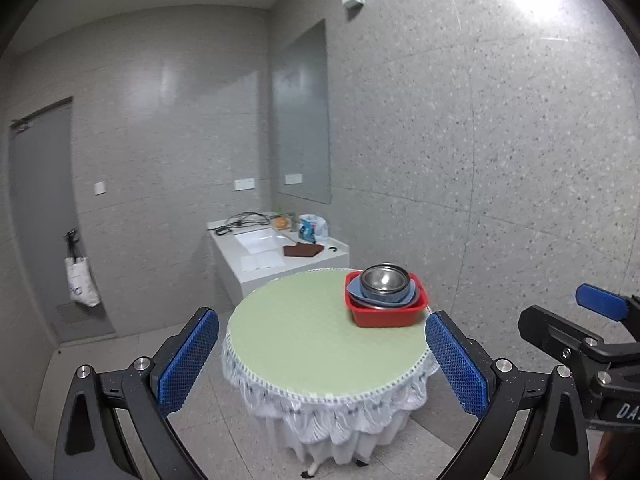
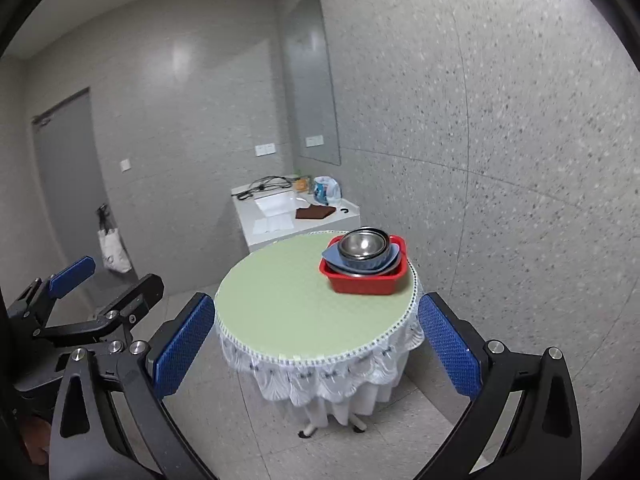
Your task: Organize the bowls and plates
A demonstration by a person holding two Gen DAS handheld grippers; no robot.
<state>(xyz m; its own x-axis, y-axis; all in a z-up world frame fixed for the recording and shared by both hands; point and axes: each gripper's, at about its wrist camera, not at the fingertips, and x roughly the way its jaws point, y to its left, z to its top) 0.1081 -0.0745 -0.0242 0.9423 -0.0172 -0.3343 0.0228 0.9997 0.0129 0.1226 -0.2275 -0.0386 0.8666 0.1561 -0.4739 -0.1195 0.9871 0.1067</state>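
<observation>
A red square basin (image 1: pixel 385 315) (image 2: pixel 366 282) stands at the far right of a round table with a pale green top (image 1: pixel 304 336) (image 2: pixel 288 292). In it lies a blue plate (image 1: pixel 412 298) (image 2: pixel 394 254) under stacked steel bowls (image 1: pixel 385 278) (image 2: pixel 363 244). My left gripper (image 1: pixel 322 354) is open and empty, held in the air short of the table. My right gripper (image 2: pixel 312 344) is open and empty too, beside the left one and also short of the table. Each gripper shows at the edge of the other's view.
A white counter with a sink (image 1: pixel 276 254) (image 2: pixel 292 210) stands behind the table, with a brown cloth (image 1: pixel 303 250), cables and a bag on it. A grey door (image 1: pixel 40 216) and a hanging tote bag (image 1: pixel 80 278) are at the left. The table has a white frilled skirt (image 2: pixel 320 376).
</observation>
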